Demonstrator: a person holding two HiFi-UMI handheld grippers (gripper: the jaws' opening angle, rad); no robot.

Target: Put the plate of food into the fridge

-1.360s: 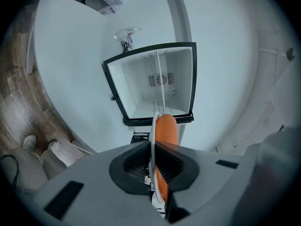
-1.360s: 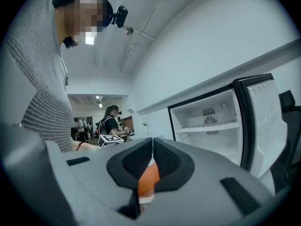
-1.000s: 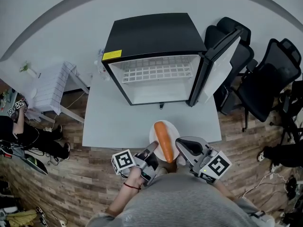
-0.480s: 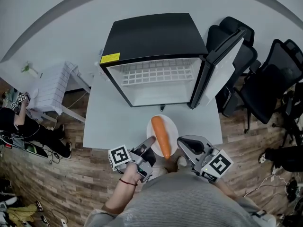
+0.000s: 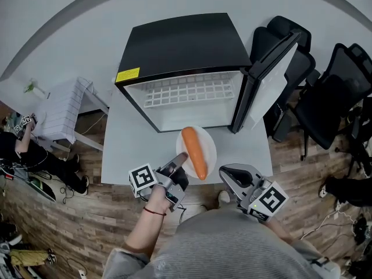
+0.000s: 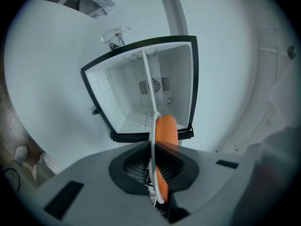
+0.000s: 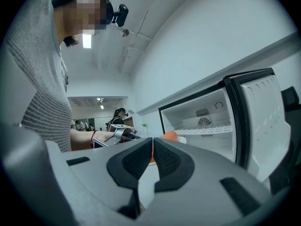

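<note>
White plate (image 5: 210,147), seen edge-on between my left tongs (image 5: 181,157): they pinch its near rim, and the orange carrot (image 5: 194,152) lies along it. The plate seems lifted clear of the tabletop (image 5: 131,150), just in front of the fridge (image 5: 180,42), whose door (image 5: 272,63) stands wide open on the right.

As I judge it, opening the fridge and picking up the plate are done, and the carry is about half made. The plate is not yet inside. I have yet to pass it through the opening, set it on the fridge floor or on the wire shelf (image 5: 189,90), let go and draw out.

My right tongs (image 5: 228,176) are pressed together on nothing, near my body. Closing the door would likely fall to them.
</note>
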